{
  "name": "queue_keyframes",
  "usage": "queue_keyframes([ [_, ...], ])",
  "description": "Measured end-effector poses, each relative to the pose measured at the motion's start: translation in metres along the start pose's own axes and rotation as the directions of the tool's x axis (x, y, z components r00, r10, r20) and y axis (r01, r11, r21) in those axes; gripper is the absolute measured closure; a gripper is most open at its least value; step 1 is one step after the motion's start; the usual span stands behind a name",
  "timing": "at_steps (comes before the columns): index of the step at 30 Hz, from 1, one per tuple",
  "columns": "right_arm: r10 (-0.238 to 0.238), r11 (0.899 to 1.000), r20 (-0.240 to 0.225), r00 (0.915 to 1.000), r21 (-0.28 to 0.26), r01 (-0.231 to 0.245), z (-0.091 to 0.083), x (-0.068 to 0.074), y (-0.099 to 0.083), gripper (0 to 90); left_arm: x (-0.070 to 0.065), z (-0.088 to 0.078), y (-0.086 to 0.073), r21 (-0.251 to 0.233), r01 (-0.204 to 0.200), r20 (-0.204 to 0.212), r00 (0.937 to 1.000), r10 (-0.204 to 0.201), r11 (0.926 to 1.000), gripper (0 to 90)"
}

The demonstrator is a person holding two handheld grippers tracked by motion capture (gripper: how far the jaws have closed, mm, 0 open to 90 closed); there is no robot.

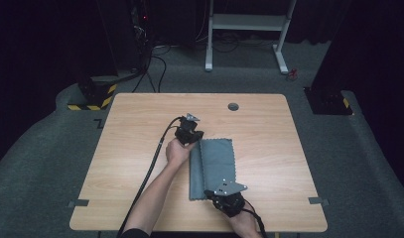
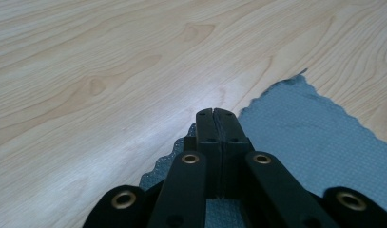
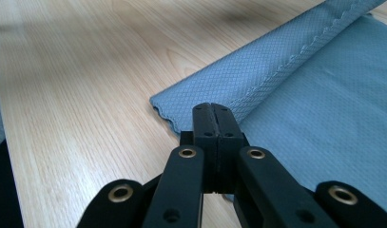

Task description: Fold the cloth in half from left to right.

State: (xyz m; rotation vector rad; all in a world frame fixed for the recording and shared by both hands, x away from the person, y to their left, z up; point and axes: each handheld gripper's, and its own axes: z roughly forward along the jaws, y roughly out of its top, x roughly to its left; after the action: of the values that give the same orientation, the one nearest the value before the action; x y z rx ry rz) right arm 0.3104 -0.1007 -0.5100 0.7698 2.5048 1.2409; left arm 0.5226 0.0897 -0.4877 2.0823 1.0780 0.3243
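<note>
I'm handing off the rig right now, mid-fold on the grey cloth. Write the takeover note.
Left gripper: jaws shut, at the far corner of the grey cloth; whether cloth is pinched between them cannot be told.
Right gripper: jaws shut, at the near edge, grip likewise unclear.
Cloth: flat on the wooden table, left of centre, with its left edge already turned over into a narrow doubled strip.
Done: first fold started along that side.
Left: probably carry the fold across and square the edges; check each grip first.
</note>
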Motion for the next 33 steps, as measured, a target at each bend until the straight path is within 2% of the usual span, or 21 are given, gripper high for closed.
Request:
queue_keyframes([
  [7,0.000,1.000,0.036,0.9994,0.002,0.000,-0.011,-0.003,-0.005,90.0,-0.012,0.009,0.010,-0.005,-0.022,0.027,0.9994,0.022,0.9998,89.5],
  [10,0.003,1.000,0.051,0.9987,0.000,-0.003,-0.016,-0.007,-0.009,90.0,-0.016,0.013,0.017,0.006,-0.061,0.029,0.9978,0.060,0.9981,89.6],
  [14,0.010,1.000,0.086,0.9963,0.005,-0.011,-0.023,-0.011,-0.014,90.0,-0.017,0.019,0.019,0.001,-0.033,0.066,0.9973,0.033,0.9994,89.6],
  [22,0.019,1.000,0.115,0.9932,0.017,-0.021,-0.032,-0.014,-0.023,90.0,-0.028,0.029,0.021,0.007,-0.053,0.075,0.9958,0.053,0.9985,89.6],
  [30,0.049,0.999,0.139,0.9891,0.015,-0.051,-0.041,-0.020,-0.033,90.0,-0.043,0.041,0.033,0.024,-0.089,0.093,0.9920,0.086,0.9958,89.5],
  [33,0.061,0.998,0.152,0.9865,0.010,-0.063,-0.045,-0.023,-0.037,90.0,-0.047,0.046,0.034,0.022,-0.081,0.098,0.9920,0.078,0.9965,89.5],
])
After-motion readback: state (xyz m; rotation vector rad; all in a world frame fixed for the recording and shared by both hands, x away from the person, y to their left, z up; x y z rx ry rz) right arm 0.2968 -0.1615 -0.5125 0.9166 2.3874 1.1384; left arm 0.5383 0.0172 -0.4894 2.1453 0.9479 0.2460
